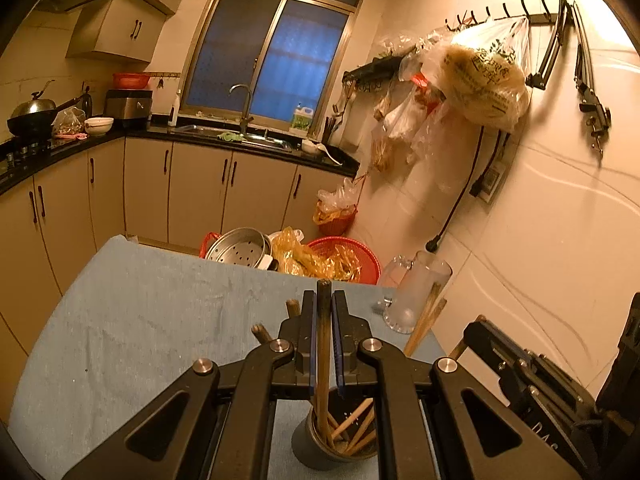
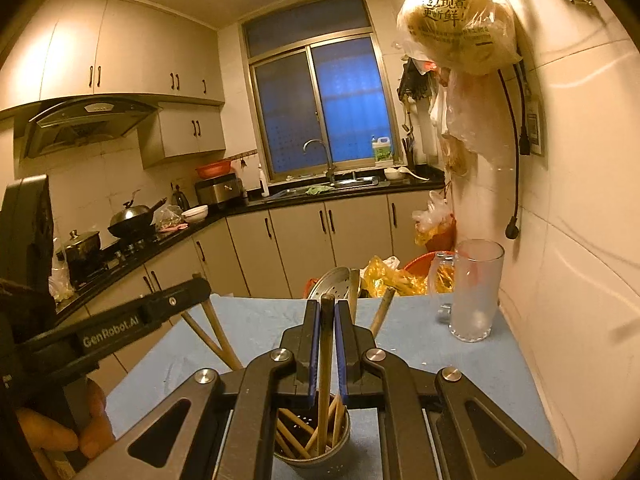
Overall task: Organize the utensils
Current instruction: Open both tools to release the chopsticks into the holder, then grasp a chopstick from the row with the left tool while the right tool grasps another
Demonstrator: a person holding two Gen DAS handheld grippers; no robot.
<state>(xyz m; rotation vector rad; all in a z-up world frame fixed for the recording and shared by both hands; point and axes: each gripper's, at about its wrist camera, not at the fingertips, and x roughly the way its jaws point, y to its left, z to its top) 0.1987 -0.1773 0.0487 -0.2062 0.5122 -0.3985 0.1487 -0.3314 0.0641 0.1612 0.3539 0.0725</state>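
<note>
Both grippers (image 1: 324, 300) (image 2: 327, 308) pinch chopsticks (image 2: 325, 360) above holder (image 2: 312, 452).

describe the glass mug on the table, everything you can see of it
The glass mug is a tall, clear, slightly frosted-looking tumbler with a side handle and thick base. It stands upright and looks empty, on the blue cloth at the table's far right corner near the tiled wall. Neither gripper touches it.

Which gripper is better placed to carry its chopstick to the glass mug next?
Probably the right gripper: it grips a chopstick above the metal holder, and the glass mug stands on its side, by the wall. The left gripper is farther away.
</note>
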